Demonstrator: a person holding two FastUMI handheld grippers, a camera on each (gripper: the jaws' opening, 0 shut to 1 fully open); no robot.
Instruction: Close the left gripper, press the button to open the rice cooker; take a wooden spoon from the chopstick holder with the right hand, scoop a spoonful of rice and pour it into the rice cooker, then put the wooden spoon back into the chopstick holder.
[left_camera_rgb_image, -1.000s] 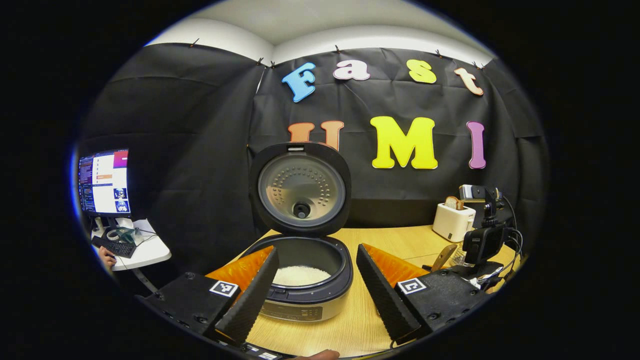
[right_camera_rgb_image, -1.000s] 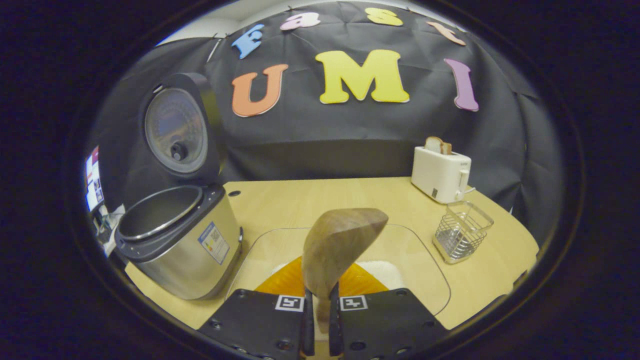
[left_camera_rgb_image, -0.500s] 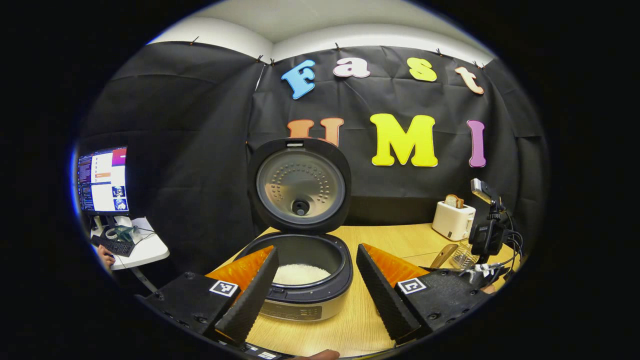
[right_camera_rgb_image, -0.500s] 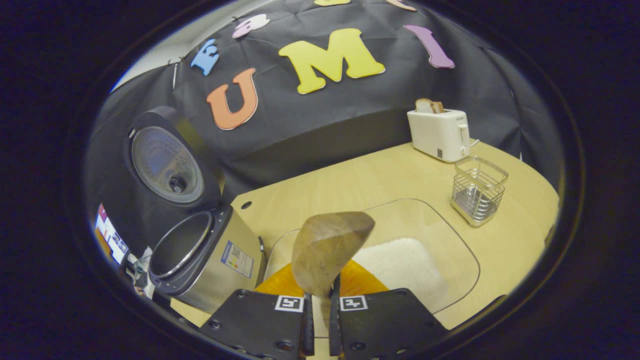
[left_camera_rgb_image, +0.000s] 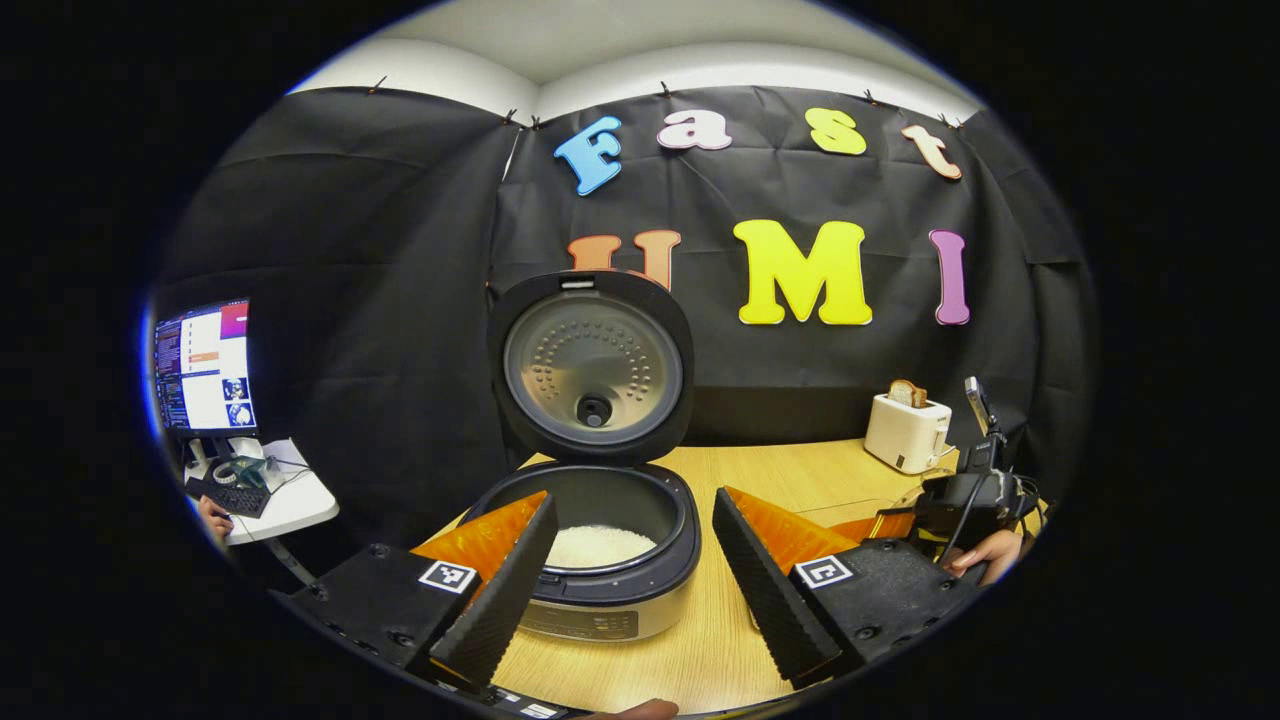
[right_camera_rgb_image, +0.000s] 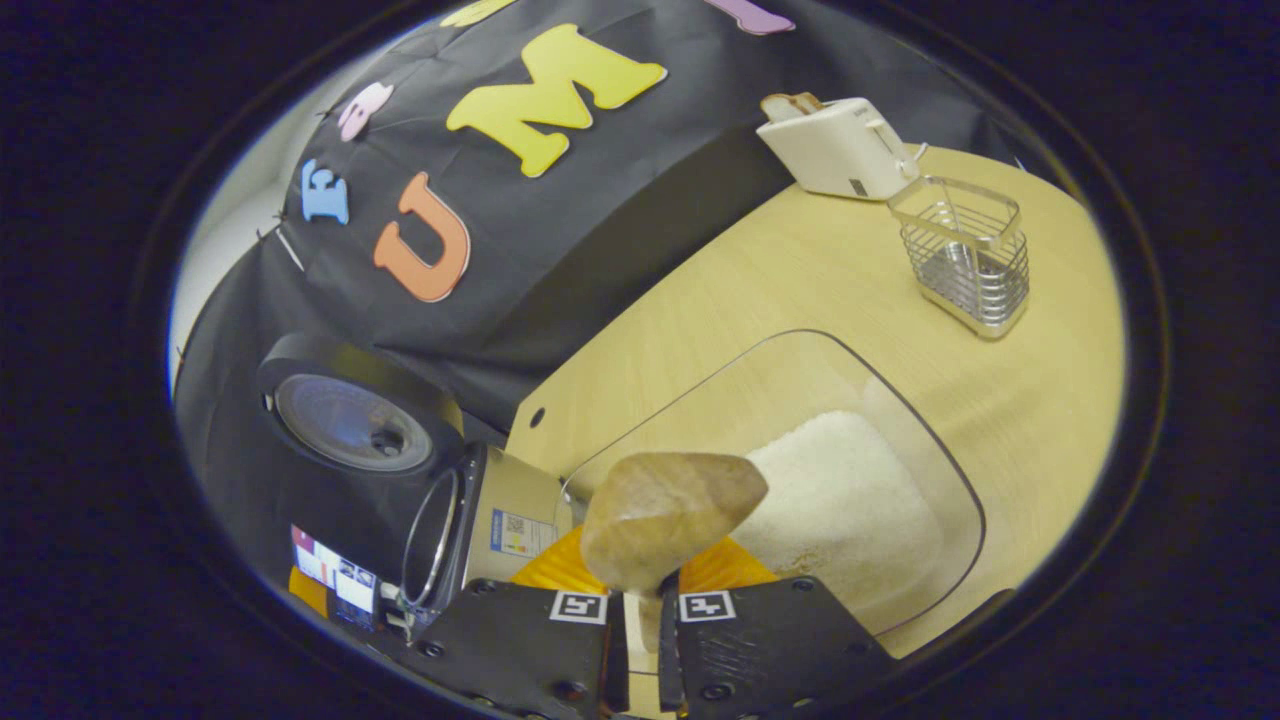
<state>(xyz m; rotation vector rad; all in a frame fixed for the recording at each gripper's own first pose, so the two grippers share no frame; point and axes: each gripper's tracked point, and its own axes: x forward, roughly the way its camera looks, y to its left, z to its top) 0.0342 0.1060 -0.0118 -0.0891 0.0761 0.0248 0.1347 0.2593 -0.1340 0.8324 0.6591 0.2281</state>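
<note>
Wooden desk (right_camera_rgb_image: 800, 290) carries the open rice cooker (left_camera_rgb_image: 600, 560). Left tongs (left_camera_rgb_image: 625, 590) gape before it, holding nothing. Right tongs (right_camera_rgb_image: 640, 640), beside the cooker, clamp the wooden spoon (right_camera_rgb_image: 665, 515) above the rice tray (right_camera_rgb_image: 900, 420).

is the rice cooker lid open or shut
Open. The lid stands upright behind the rice cooker, its inner face showing, and white rice lies in the uncovered pot.

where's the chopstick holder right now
In the right gripper view the chopstick holder stands on the table at upper right, just beside the toaster and beyond the glass dish of rice.
</note>
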